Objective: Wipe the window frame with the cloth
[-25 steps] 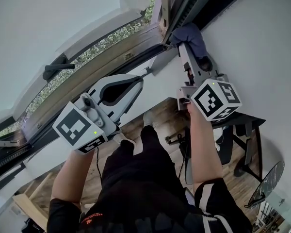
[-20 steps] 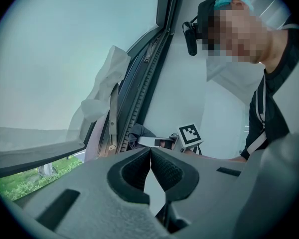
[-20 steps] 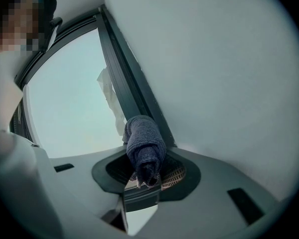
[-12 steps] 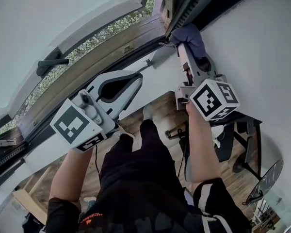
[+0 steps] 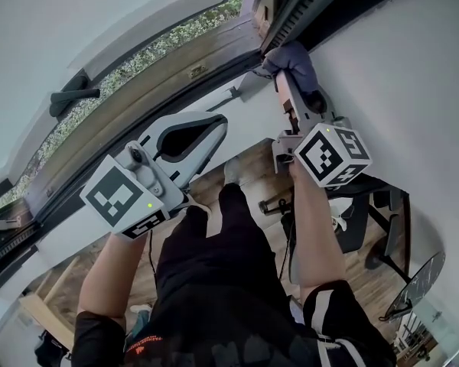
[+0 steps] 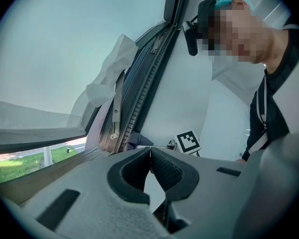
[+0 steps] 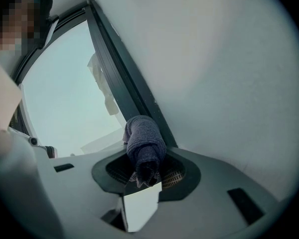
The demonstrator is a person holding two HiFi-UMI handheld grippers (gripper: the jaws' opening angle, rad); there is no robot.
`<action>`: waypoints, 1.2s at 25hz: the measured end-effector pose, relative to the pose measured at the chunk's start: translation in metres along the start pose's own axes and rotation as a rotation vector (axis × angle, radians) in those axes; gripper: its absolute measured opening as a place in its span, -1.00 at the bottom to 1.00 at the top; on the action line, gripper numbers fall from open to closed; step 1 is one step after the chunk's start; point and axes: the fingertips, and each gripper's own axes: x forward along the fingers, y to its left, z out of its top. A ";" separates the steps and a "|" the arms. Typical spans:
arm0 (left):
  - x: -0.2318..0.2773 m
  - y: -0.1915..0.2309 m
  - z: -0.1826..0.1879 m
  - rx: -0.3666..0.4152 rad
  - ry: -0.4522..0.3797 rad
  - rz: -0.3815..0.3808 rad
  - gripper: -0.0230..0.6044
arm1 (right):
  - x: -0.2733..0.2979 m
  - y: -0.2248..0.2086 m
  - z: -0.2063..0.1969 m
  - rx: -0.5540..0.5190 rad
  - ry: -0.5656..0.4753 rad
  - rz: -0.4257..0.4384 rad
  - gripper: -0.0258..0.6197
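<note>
A dark blue-grey cloth (image 5: pixel 292 55) is rolled up between the jaws of my right gripper (image 5: pixel 287 79), which is shut on it. The cloth presses against the dark window frame (image 5: pixel 289 12) at its corner by the white wall. In the right gripper view the cloth (image 7: pixel 145 146) stands up out of the right gripper (image 7: pixel 147 171), beside the dark frame (image 7: pixel 123 82). My left gripper (image 5: pixel 220 122) hangs lower, below the sill, shut on nothing. Its tips meet in the left gripper view, where the left gripper (image 6: pixel 150 151) points toward the cloth (image 6: pixel 137 140) and frame (image 6: pixel 150 78).
A black window handle (image 5: pixel 72 95) sticks out from the lower sash at the left. A bunch of white sheeting (image 6: pixel 112 72) hangs at the frame's upper part. Below are the person's legs, a wooden floor (image 5: pixel 252 176) and a dark table (image 5: pixel 382 191).
The right gripper with the cloth has edged slightly left along the frame corner. The left gripper stays in about the same place, still shut.
</note>
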 end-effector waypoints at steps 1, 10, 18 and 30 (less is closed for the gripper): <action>0.001 0.000 -0.001 -0.003 0.000 0.000 -0.86 | 0.001 -0.002 -0.003 0.002 0.006 -0.001 -0.55; 0.009 0.000 -0.012 -0.033 0.001 -0.003 -0.86 | 0.009 -0.016 -0.027 0.045 0.058 -0.010 -0.55; 0.009 0.003 -0.015 -0.039 0.005 0.002 -0.86 | 0.014 -0.023 -0.041 0.065 0.093 -0.015 -0.55; -0.007 -0.010 0.015 0.022 -0.020 -0.008 -0.86 | -0.012 0.003 -0.004 0.032 0.030 -0.011 -0.56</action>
